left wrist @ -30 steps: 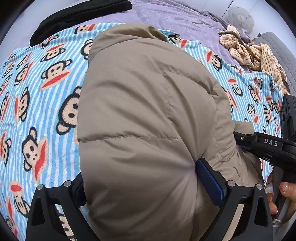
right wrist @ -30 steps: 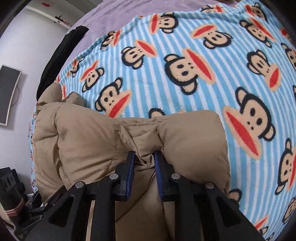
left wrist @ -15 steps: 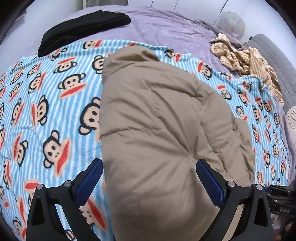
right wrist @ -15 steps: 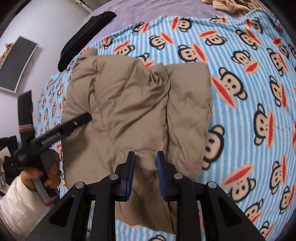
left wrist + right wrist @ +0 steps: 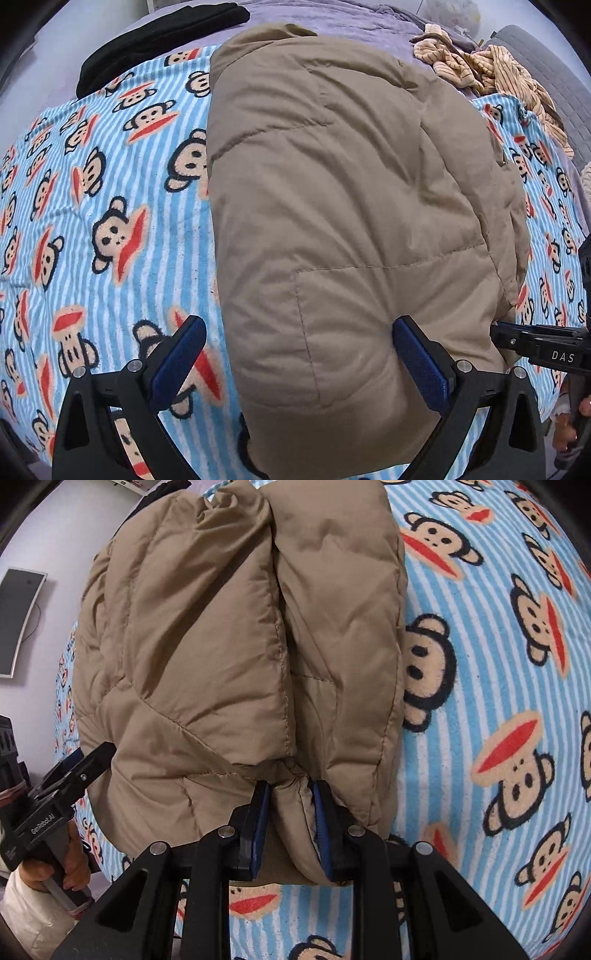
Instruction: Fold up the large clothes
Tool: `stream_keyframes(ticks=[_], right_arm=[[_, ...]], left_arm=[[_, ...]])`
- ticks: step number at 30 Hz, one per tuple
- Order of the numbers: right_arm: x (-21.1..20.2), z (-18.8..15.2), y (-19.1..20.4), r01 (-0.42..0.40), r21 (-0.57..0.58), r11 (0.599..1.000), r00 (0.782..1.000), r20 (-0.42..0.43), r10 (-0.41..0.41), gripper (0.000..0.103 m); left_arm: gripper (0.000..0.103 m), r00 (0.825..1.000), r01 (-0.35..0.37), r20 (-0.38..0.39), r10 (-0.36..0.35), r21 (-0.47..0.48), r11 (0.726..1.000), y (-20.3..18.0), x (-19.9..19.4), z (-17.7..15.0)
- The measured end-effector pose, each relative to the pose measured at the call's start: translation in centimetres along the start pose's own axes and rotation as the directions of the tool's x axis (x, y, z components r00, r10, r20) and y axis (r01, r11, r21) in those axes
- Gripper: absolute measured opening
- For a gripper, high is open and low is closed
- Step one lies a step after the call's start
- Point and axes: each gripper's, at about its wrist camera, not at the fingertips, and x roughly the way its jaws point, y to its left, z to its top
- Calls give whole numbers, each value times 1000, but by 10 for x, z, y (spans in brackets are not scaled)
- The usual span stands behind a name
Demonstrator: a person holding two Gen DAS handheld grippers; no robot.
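A tan puffer jacket (image 5: 351, 206) lies folded into a thick bundle on a blue striped monkey-print blanket (image 5: 92, 229); it also shows in the right wrist view (image 5: 221, 638). My left gripper (image 5: 295, 354) is open, its blue pads spread wide over the bundle's near end, touching nothing that I can see. My right gripper (image 5: 290, 823) is shut on a fold of the jacket at its near edge. The right gripper (image 5: 543, 350) shows at the right edge of the left wrist view, and the left gripper (image 5: 74, 771) shows at the left of the right wrist view.
The blanket (image 5: 498, 686) covers a purple bed (image 5: 332, 14). A black garment (image 5: 159, 40) lies at the back left, a striped beige garment (image 5: 491, 70) at the back right. A dark monitor (image 5: 18, 620) hangs on the wall at left.
My right gripper was above the jacket with nothing between its fingers half a second ago; now it is low and shut on a fold. My left gripper has come closer to the bundle, still open.
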Motion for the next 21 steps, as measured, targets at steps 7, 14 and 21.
stream_keyframes(ticks=[7, 14, 21], right_arm=[[-12, -5, 9, 29, 9, 1000, 999, -20, -29, 27], [-36, -25, 17, 39, 45, 998, 999, 1, -39, 36], [-54, -38, 26, 56, 51, 997, 998, 20, -57, 41]], left_arm=[[102, 999, -20, -40, 19, -35, 999, 1, -12, 0], [102, 998, 2, -64, -4, -35, 999, 2, -21, -7], [102, 998, 0, -61, -1, -18, 1000, -1, -36, -11]])
